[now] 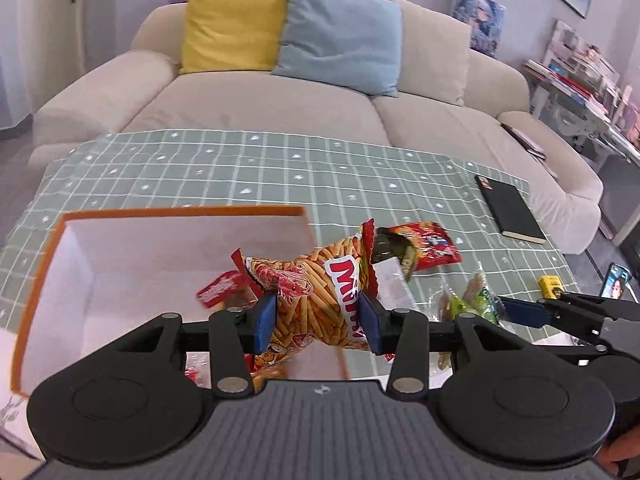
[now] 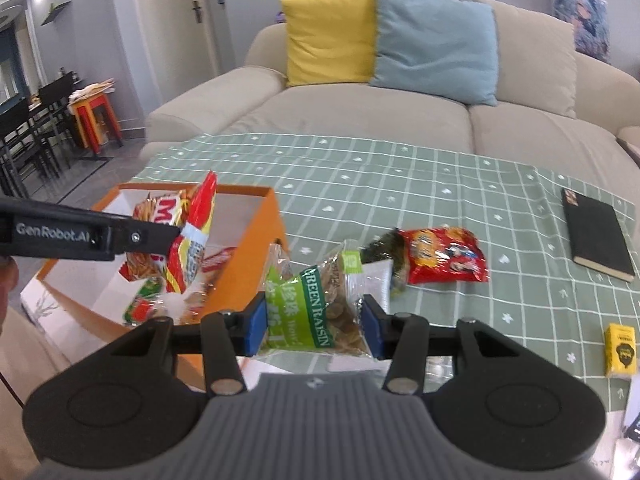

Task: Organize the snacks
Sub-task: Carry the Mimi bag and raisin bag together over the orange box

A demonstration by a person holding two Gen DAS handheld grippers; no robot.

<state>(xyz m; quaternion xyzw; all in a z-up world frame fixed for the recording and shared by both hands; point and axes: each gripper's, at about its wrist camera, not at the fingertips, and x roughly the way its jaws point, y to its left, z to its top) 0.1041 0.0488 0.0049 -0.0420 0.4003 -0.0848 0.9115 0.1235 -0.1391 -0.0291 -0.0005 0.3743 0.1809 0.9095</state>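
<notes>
Left gripper [image 1: 316, 316]: clenched on the prawn-stick snack bag [image 1: 320, 288], blue pads pressing its two sides; the bag hangs crumpled and lifted.
Right gripper [image 2: 314, 322]: clenched on the green raisin packet [image 2: 316, 304], a clear pouch with a green label, also lifted off the cloth.
Key relation: the orange box [image 2: 256, 256], open-topped and white inside, lies to the left of both grippers. In the right wrist view the prawn-stick bag already hangs over the box opening, while the raisin packet sits just right of the box's near right corner, so the left hand is the nearer one to a drop.
Long axes: the prawn-stick bag runs roughly upright and tilted between the pads; the raisin packet's label band stands near upright.
Box contents: a few small packets [image 2: 144, 304] lie on its floor, red and green wrappers.
Left to sort: a red snack bag [image 2: 444, 256] on the cloth to the right, touching a dark packet [image 2: 384, 248] at its left end.
Surface: a table under a green checked tablecloth [image 2: 440, 184]; also a black notebook [image 2: 600, 236] far right and a small yellow box [image 2: 620, 350] near right.
Room: a beige sofa [image 2: 360, 120] beyond the table with a yellow cushion [image 2: 328, 40] and a blue cushion [image 2: 432, 44].
Judgement: next, likely release over the box, left first.
</notes>
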